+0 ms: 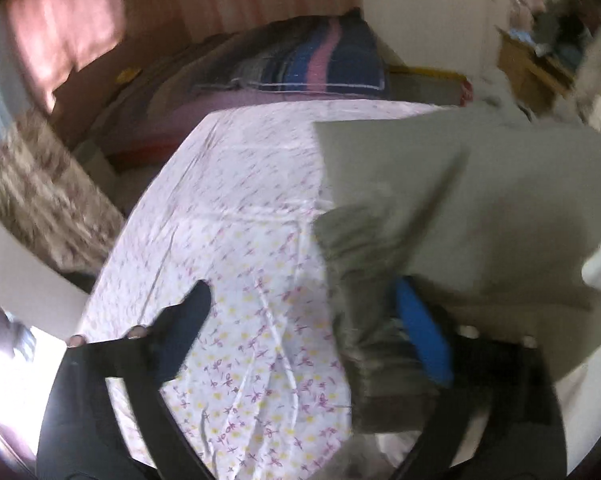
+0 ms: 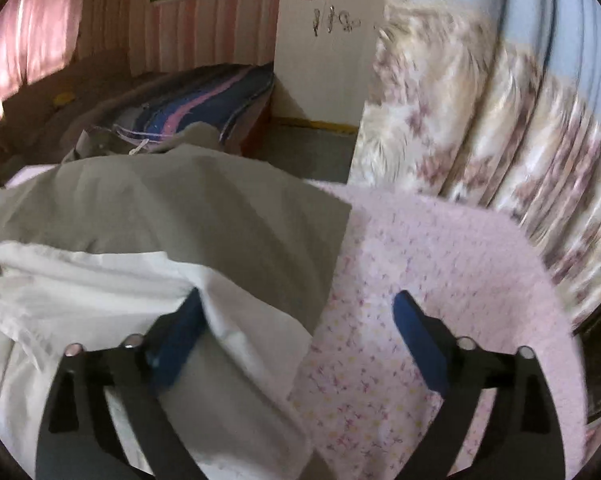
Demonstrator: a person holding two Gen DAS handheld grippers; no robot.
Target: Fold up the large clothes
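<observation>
We see large grey-green cotton garment (image 1: 440,184) lying right of frame on floral pink sheet (image 1: 236,216), spread flat for folding. Left hand-held gripper (image 1: 312,320) and right hand-held gripper (image 2: 300,320) both gape wide, gripping nothing.

A garment (image 1: 440,184) lies on the bedsheet (image 1: 236,208), pillow (image 1: 312,60) behind.

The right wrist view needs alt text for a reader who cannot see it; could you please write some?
An open right gripper hovers over a grey-green garment with white lining, lying on a pink floral sheet. A striped pillow and a floral curtain sit behind.
</observation>
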